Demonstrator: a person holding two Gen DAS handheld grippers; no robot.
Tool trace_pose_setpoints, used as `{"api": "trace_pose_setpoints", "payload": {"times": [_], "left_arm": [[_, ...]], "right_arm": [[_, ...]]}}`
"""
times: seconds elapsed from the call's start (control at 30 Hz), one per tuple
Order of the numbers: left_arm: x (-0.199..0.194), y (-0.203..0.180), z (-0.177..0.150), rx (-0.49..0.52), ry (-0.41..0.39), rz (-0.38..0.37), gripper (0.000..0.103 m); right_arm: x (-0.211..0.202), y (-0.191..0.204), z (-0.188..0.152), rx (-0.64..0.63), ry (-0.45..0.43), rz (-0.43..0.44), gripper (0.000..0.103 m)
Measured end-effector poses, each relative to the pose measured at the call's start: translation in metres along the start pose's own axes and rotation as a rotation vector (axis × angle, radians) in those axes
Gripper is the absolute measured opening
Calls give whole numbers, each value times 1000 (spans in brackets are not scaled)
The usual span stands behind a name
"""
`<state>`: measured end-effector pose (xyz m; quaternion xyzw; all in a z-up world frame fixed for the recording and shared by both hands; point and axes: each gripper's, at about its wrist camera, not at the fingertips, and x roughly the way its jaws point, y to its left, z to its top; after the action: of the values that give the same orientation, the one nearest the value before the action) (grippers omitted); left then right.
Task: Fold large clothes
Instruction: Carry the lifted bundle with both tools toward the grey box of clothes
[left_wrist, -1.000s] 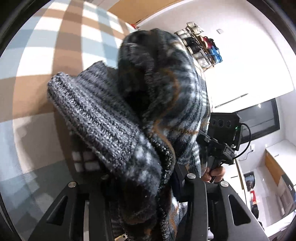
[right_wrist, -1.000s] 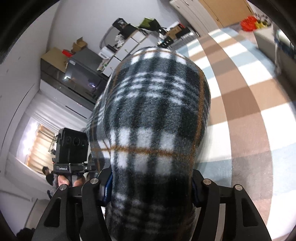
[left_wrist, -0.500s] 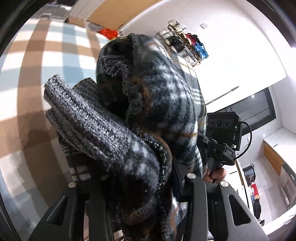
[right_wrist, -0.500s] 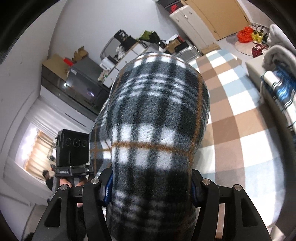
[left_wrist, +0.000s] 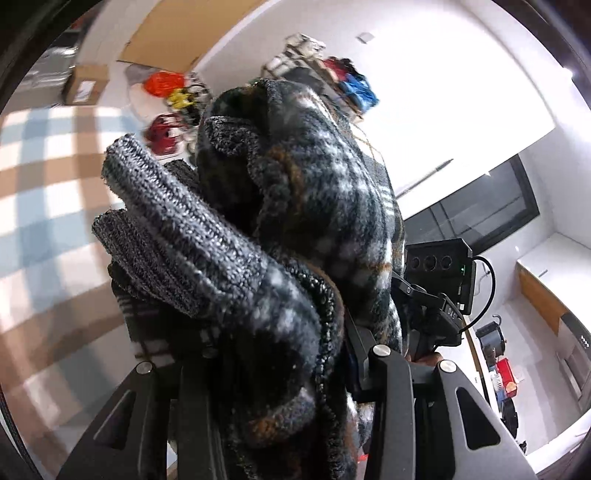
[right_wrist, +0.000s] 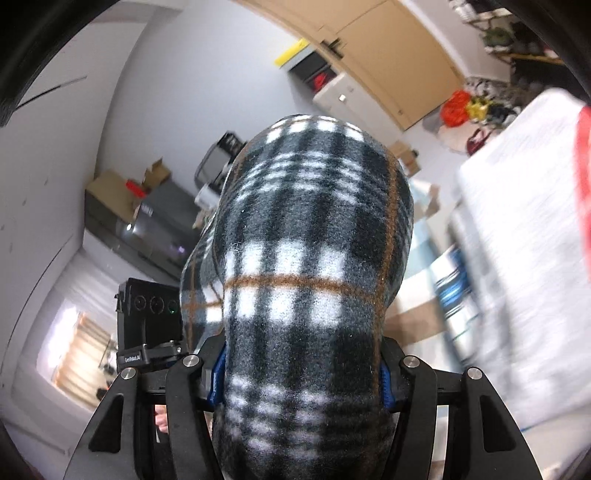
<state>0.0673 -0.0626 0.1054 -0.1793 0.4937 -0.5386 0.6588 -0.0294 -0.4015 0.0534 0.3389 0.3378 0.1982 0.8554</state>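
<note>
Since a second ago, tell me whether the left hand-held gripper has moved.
Yes. The left hand-held gripper, shut on the plaid garment, has swung up: the checked rug slid down-left and the far wall's clutter came into view.

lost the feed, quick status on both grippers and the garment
Left gripper shut on plaid garment. Right gripper shut on it too. Nothing in the way.

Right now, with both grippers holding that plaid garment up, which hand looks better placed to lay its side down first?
Probably the right gripper: it clamps one smooth fold of the plaid garment. The left gripper holds a bunched wad with the grey ribbed cuff sticking out.
</note>
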Motion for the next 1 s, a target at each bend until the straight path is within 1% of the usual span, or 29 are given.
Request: {"api": "trace_pose_setpoints", "payload": {"times": [0.1, 0.17, 0.2, 0.23, 0.27, 0.33, 0.37, 0.4, 0.47, 0.53, 0.6, 0.63, 0.67, 0.7, 0.77, 0.83, 0.87, 0.93, 1.0], "left_arm": [[32, -22, 17, 25, 19, -35, 34], [55, -29, 28, 15, 36, -86, 34], [72, -33, 35, 8, 41, -109, 34], [80, -34, 36, 5, 42, -117, 34], [96, -35, 40, 5, 40, -120, 34], [122, -31, 45, -1, 40, -128, 34], [140, -25, 46, -19, 37, -141, 34], [156, -17, 45, -37, 37, -153, 34], [181, -1, 37, -73, 44, -174, 34], [199, 7, 26, -62, 66, -161, 34], [203, 10, 17, -45, 70, -149, 34], [201, 14, 14, -48, 67, -140, 35], [196, 20, 11, -53, 67, -134, 37], [190, 25, 8, -53, 68, -124, 41], [184, 32, 8, -54, 75, -89, 44], [170, 37, 4, -35, 86, -58, 44], [160, 38, 2, -22, 82, -36, 45], [144, 35, 0, 20, 74, 4, 45], [121, 28, -3, 81, 55, 64, 45]], "right_arm": [[-35, -7, 24, -28, -27, -61, 60], [-60, -14, 42, -48, -54, -116, 60], [-68, -20, 52, -57, -47, -141, 60], [-76, -28, 61, -47, -42, -167, 60], [-80, -37, 69, -33, -43, -186, 60], [-84, -62, 81, -15, -31, -245, 60], [-83, -72, 85, -9, -31, -270, 60], [-82, -90, 88, 10, -17, -302, 60], [-81, -131, 92, 91, 16, -334, 60], [-79, -163, 90, 138, 38, -360, 63], [-87, -182, 89, 156, 20, -308, 65], [-89, -183, 95, 157, 17, -301, 66], [-90, -183, 93, 146, 16, -307, 67], [-93, -183, 93, 128, 19, -316, 69], [-96, -177, 93, 78, 23, -378, 86], [-100, -165, 99, 24, 24, -460, 91], [-98, -159, 98, 2, 22, -485, 92], [-96, -140, 100, -77, 6, -570, 92], [-95, -115, 95, -187, -20, -698, 92]]}}
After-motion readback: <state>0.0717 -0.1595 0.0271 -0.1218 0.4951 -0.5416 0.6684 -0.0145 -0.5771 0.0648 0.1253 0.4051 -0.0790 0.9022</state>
